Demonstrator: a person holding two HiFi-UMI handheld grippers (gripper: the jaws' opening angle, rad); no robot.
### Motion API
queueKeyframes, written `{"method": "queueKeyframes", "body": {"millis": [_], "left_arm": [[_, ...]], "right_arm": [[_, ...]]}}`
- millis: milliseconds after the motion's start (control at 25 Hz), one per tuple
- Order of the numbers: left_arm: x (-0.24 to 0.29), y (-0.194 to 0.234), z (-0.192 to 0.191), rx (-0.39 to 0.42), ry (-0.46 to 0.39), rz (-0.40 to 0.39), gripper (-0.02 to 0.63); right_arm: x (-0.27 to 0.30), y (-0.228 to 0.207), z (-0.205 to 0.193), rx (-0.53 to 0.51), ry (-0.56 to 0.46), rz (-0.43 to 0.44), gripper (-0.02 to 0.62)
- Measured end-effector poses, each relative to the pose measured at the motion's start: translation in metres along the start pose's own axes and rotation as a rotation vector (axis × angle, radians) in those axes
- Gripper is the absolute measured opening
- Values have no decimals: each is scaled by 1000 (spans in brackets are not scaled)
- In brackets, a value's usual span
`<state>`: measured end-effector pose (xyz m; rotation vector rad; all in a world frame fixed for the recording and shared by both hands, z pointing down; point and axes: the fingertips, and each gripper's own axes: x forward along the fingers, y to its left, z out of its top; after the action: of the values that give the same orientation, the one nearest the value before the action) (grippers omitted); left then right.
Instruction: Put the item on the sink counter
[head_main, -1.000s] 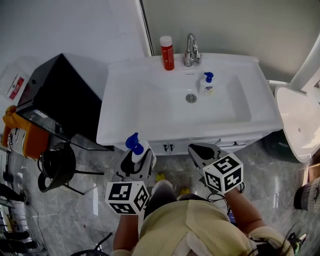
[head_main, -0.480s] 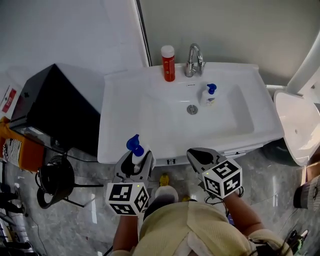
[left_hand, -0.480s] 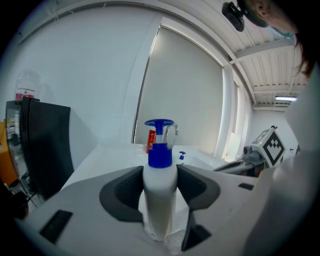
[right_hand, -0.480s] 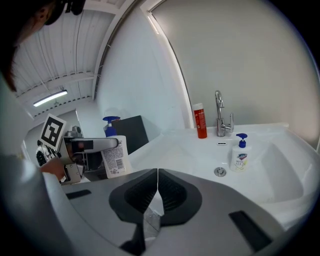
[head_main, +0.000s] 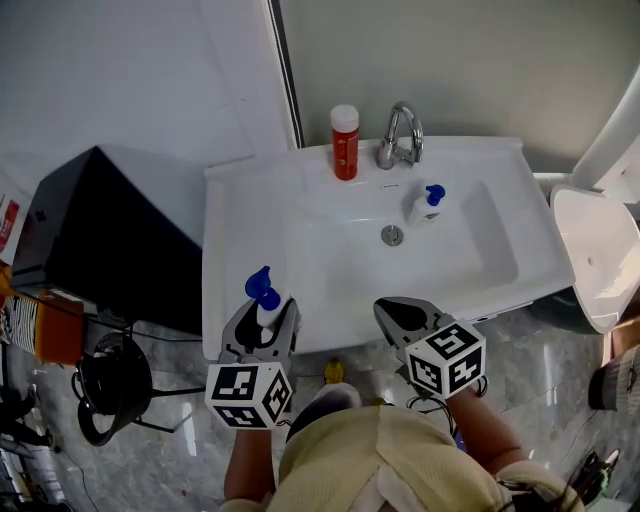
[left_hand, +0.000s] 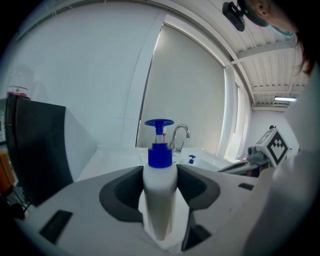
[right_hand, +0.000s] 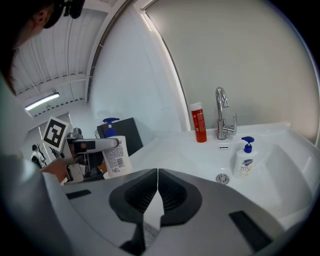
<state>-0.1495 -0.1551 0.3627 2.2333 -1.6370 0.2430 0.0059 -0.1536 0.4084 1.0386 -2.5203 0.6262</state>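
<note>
Head view, looking steeply down: my left tool (head_main: 262, 328) is clamped on a white pump bottle (head_main: 270, 306) with a blue head, keeping it upright so it can be set down standing. The bottle is in the air by the front left edge of the white sink desk (head_main: 240, 225), not resting on it. My right tool (head_main: 390, 308) is empty, jaws pressed together, idle alongside. 1 red bottle (head_main: 344, 142) stands beside the faucet (head_main: 400, 135).

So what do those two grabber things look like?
The left tool and right tool are both pale grey, with dark ribbed pads inside the jaws and a white cube with black square markings at the back. The person wears a pale yellow top.
</note>
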Motion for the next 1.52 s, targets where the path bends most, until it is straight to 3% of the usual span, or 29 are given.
{"method": "queueKeyframes", "body": {"millis": [1000,1520], "left_arm": [[77,89,22,10,32,-35,233],[117,121,24,12,49,-2,233]], "right_arm": [[77,-10,35,22,29,-79,26],[101,-19,44,4,68,-80,26]]}}
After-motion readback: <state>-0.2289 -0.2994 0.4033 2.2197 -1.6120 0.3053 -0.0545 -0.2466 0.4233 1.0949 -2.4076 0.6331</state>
